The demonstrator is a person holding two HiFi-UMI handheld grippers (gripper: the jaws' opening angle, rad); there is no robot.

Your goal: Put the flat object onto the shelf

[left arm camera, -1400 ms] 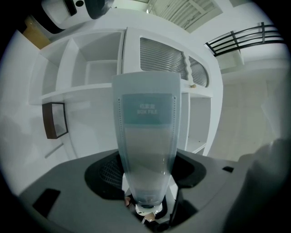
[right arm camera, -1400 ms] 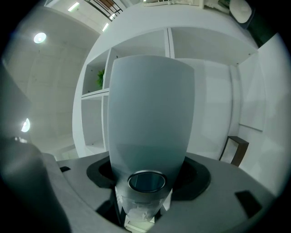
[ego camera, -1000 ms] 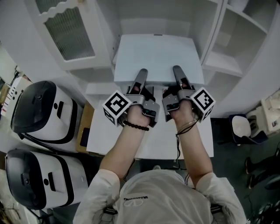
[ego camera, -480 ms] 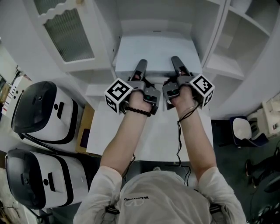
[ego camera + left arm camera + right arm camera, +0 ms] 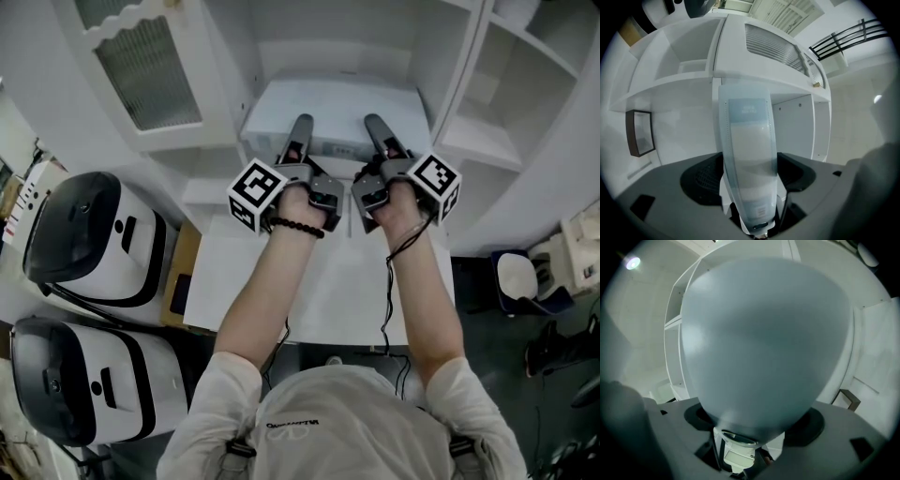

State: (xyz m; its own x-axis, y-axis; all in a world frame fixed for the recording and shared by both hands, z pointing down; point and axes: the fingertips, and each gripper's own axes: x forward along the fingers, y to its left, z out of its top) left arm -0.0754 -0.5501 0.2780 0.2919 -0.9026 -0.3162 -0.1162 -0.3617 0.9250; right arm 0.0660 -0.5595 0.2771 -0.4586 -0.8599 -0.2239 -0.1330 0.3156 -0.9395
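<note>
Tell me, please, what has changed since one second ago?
The left gripper and right gripper moved forward, pushing the box deeper into the shelf. Their jaws are opening now, the box between them. The devices and table stayed in place.

The box (image 5: pixel 333 105) looks smooth and matt white, the shelf (image 5: pixel 478 141) painted matt white. At eleven o'clock the door (image 5: pixel 150 70) holds ribbed glass. At eight o'clock, two machines (image 5: pixel 141 253) show glossy white and black plastic.
</note>
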